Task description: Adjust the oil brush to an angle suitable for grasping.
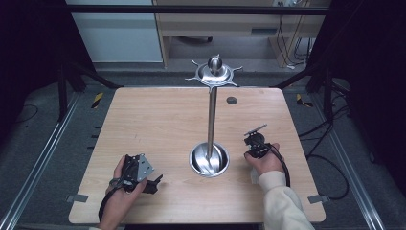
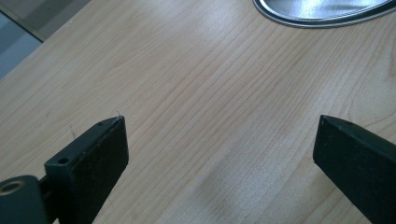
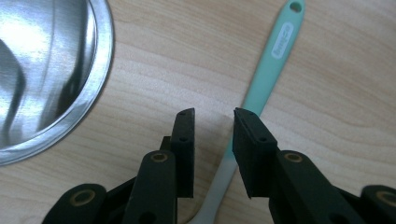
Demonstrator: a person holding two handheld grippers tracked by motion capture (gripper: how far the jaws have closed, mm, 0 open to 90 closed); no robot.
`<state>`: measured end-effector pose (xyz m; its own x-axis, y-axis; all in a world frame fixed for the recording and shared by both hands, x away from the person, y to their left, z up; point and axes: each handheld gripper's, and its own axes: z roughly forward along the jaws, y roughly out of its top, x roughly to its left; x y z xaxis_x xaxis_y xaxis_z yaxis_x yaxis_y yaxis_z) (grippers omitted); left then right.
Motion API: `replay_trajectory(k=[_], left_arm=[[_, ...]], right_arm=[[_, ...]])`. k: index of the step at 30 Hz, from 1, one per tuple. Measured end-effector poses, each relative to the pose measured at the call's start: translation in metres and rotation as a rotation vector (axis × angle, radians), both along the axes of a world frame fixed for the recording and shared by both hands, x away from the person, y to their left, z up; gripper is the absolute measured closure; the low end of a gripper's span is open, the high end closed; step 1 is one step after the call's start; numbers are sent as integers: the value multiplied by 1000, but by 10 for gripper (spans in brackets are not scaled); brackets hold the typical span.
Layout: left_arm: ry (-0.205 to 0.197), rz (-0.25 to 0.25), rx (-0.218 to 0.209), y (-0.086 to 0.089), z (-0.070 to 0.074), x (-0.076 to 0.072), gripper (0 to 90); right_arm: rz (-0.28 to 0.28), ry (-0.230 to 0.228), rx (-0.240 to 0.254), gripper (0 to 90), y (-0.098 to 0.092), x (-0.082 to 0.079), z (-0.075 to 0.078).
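Your right gripper (image 3: 212, 114) hangs over the mint-green spatula (image 3: 261, 88), at 3 o'clock from the steel stand's base (image 1: 209, 159). Its jaws are partly open around the handle, not squeezing yet. Grabbing and lifting are left. Your left gripper (image 2: 219, 121) rests wide open, empty.

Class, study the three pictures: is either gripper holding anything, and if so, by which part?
Nothing is held. The left gripper stands open over bare table. The right gripper hangs above the mint-handled utensil, jaws apart, pads not pressing it.
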<state>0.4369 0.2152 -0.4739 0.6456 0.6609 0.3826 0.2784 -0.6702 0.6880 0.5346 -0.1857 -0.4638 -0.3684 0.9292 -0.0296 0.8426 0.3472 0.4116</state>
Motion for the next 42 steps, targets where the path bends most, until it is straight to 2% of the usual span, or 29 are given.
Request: replay_trajectory(k=[1,4,9,19,27,42], left_arm=[[0,0,-2,0,0,0,30],[4,-2,0,0,0,0,30],[4,-1,0,-1,0,0,30],[7,-5,0,-1,0,0,30],[6,-5,1,-1,0,0,30],[6,-8,2,-1,0,0,30]], right_arm=[[-17,28,-1,719,1,2,1],[-40,56,-10,732,1,8,1],[-58,74,-24,737,0,14,2],[-94,158,-21,785,-7,20,0],[-102,166,-32,781,-6,22,0],[-122,177,-6,758,-8,23,0]])
